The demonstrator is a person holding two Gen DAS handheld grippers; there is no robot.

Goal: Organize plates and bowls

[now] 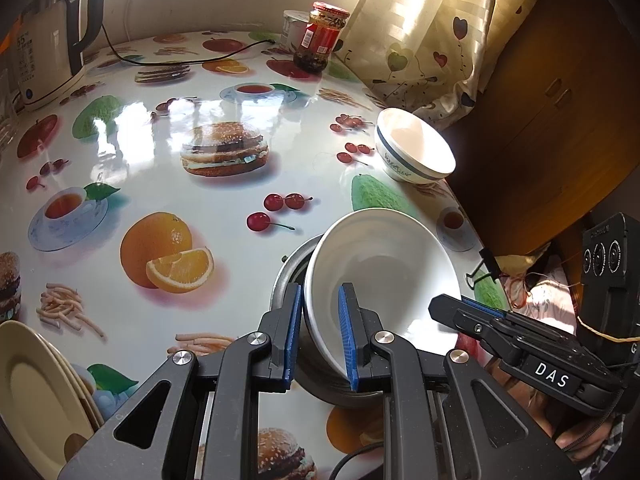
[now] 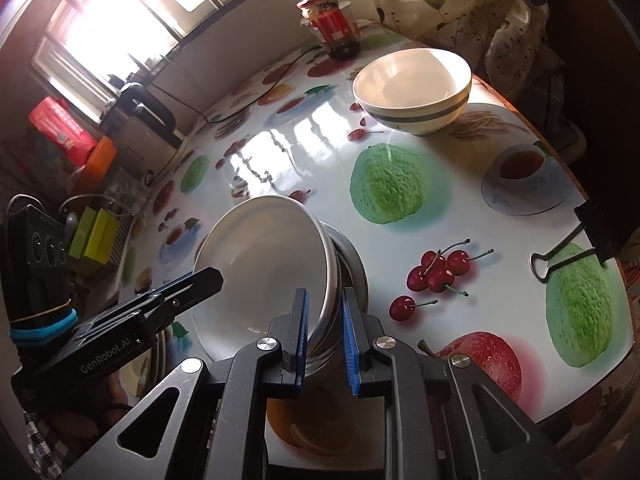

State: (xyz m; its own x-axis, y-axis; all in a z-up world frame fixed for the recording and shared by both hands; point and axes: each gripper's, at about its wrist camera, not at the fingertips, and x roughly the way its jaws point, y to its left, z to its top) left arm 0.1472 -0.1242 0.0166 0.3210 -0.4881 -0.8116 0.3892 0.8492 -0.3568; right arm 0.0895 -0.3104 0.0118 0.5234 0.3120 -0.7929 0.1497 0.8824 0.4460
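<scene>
Gripping opposite rims of the tilted white bowl (image 1: pixel 380 264): left tool (image 1: pixel 320 336), right tool (image 2: pixel 325 340).

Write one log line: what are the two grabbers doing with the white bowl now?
left gripper: shut on white bowl rim | right gripper: shut on opposite rim | bowl: tilted over metal bowl

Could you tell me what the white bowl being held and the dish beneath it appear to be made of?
The white bowl looks like glazed ceramic, possibly melamine: smooth, glossy, opaque white. The dish beneath appears to be metal, likely stainless steel: grey, with a dull brushed sheen on its rim.
</scene>
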